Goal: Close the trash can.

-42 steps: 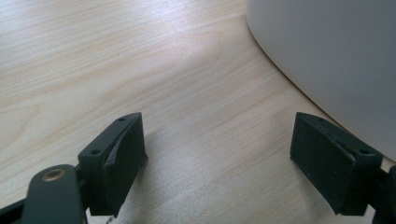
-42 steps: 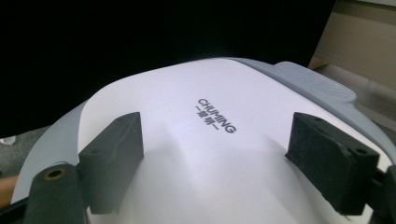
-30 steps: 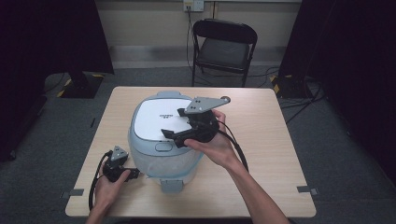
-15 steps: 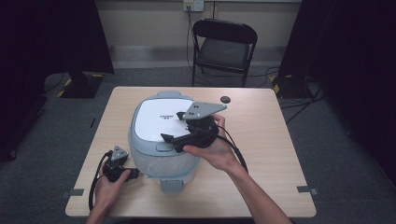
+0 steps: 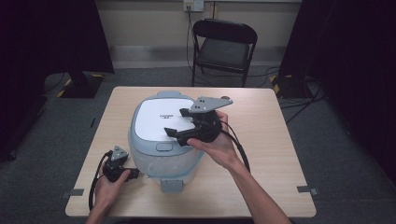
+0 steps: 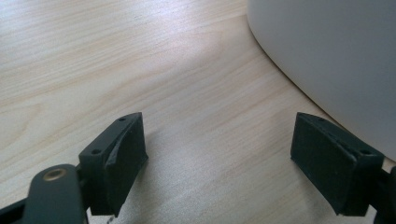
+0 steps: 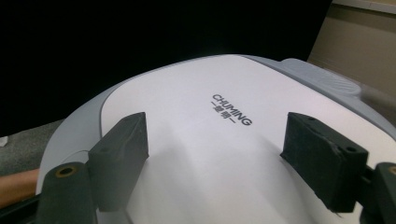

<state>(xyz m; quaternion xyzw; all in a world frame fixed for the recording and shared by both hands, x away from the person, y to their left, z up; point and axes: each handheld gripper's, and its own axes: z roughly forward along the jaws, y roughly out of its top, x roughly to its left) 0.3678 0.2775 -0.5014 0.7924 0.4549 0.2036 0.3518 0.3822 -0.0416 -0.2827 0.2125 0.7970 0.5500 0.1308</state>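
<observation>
Wooden table (image 5: 261, 140) bare right of cooker (image 5: 159, 140).

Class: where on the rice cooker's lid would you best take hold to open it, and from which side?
Probably at the lid's front edge, by the small button facing the person. The raised hump at the far side looks like a hinge, so the near edge should lift. The open right gripper hovers above; approach from the person's side.
</observation>
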